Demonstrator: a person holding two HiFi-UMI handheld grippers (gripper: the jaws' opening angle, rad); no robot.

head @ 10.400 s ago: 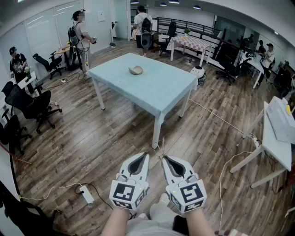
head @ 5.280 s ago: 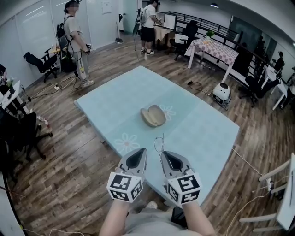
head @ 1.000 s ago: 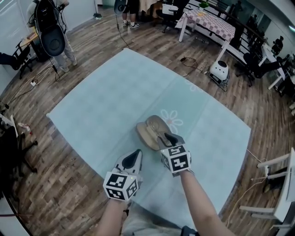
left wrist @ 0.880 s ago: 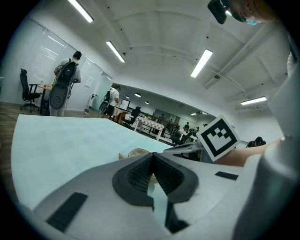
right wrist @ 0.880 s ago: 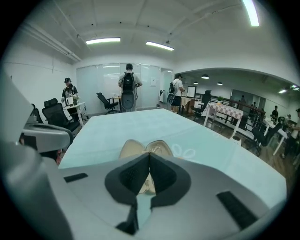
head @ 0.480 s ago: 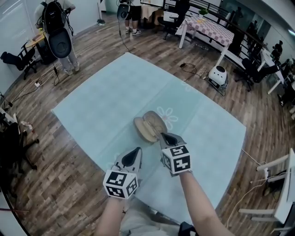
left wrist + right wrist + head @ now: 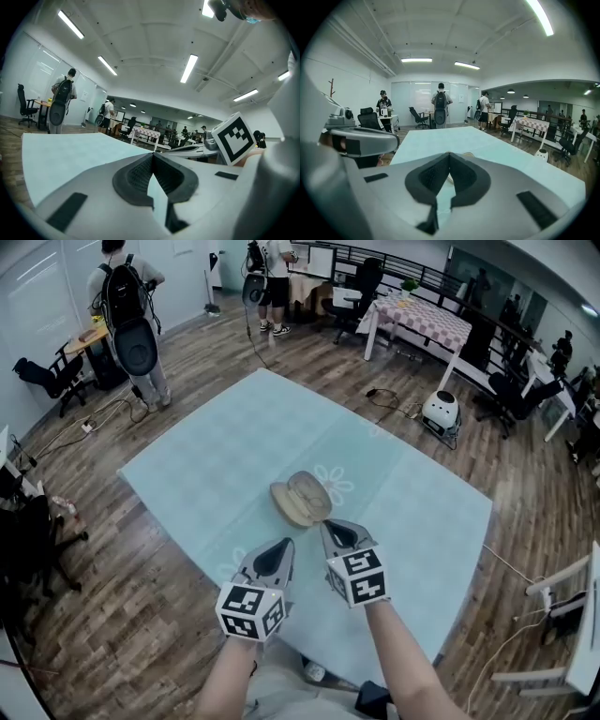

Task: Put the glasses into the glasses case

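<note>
Nothing legible in view. The only markings are black-and-white square patterns on the cube atop each gripper.

Case (image 7: 302, 499) lies open near the middle of the pale blue table (image 7: 206, 465). It's tan, w/ two shell halves side by side and hollows up. Each half's long axis runs approx. 11 to 5 o'clock in the head view, and the fold between them runs the same way. Glasses: can't make them out at this size.

A flower print (image 7: 337, 486) on the cloth sits just beside the case at its 2 o'clock.

R gripper (image 7: 330, 527) is at 5 o'clock of the case, tips near its closest edge, pointing to approx. 11 o'clock. Jaws are together, nothing between them. In the right gripper view a sliver of the tan case shows just past the closed tips.

L gripper (image 7: 283, 546) is at 6 o'clock of the case, a bit farther off and beside the R one, pointing to approx. 1 o'clock. Its tips meet too – empty. The left gripper view shows only bare cloth ahead.

Room, head view:
- Person w/ backpack (image 7: 129, 306) at 10 o'clock of the table, back turned.
- Another person (image 7: 274, 277) at 12 o'clock.
- Checked-cloth table (image 7: 417, 320) at 1 o'clock.
- Small white round unit (image 7: 439, 411) on the wood floor – off the blue table's far R corner.
</note>
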